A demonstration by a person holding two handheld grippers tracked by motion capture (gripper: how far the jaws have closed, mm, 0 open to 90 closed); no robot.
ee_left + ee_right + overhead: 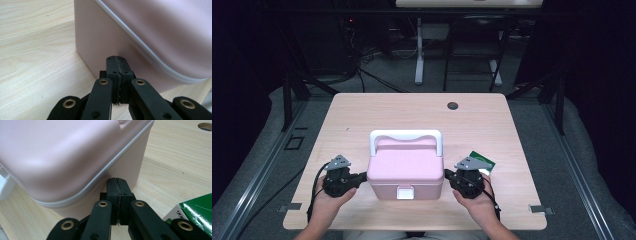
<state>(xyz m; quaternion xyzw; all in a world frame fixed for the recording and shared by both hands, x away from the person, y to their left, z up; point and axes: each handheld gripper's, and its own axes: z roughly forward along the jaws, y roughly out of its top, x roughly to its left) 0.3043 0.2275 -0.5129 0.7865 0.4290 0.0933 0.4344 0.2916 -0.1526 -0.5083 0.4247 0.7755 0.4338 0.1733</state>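
At nine and three o'clock of the pink box, left gripper and right gripper (both clenched empty) flank smooth, stiff, probably slippery walls; its white handle offers surer purchase.

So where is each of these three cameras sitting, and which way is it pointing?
High view: above the person's side, looking forward and down on the table; both forearms come in, left gripper and right gripper flanking the pink box.
Left gripper view: rides that gripper, looking along its shut jaws at the box's side wall.
Right gripper view: rides that gripper, jaws shut, facing the box's other side; a green carton lies beside.
All three share the box.
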